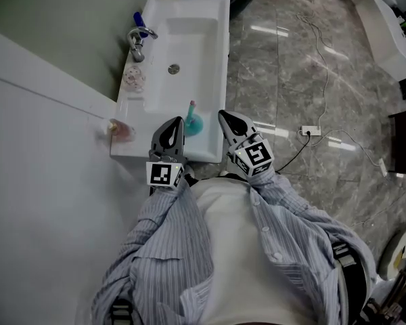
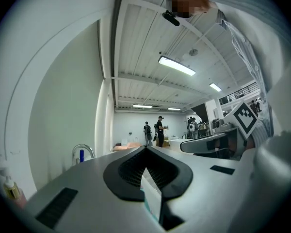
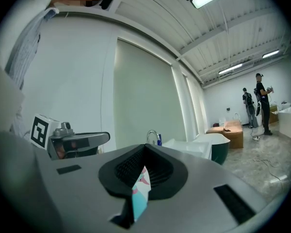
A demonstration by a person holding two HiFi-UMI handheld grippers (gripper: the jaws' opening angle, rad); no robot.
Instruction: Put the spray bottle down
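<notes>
Looking steeply down, the head view alone shows the teal plastic spray bottle with a pink nozzle (image 1: 193, 119). It stands upright at the front end of the white rectangular ceramic washbasin (image 1: 213, 26), between the left gripper (image 1: 175, 125) and the right gripper (image 1: 226, 118), and neither touches it. A chrome tap with a blue handle (image 1: 137, 42) sits on the basin's left ledge. A small pinkish bottle (image 1: 120, 128) stands at the front left corner. A white wall runs along the left. The grey marble floor (image 1: 311, 66) on the right carries a white power strip (image 1: 310, 131) and its cables.

In the left gripper view, the left gripper (image 2: 146, 148) has its jaws together at the tips and grips nothing. A sliver of white and teal shows through the slit behind the tips; what it is cannot be told. The right gripper (image 2: 183, 148) lies alongside at the right and the tap (image 2: 82, 152) at the left. Only here do the ribbed white ceiling, its strip lights (image 2: 177, 66) and people (image 2: 159, 130) at the far end appear.

In the right gripper view, the right gripper (image 3: 145, 147) also has its jaws closed tip to tip and holds nothing, with a teal-and-pink sliver in the slit. The left gripper (image 3: 105, 136) shows at the left. Beyond the jaws are the tap (image 3: 153, 136), a dark-sided bathtub (image 3: 218, 152) and two people (image 3: 261, 103).
</notes>
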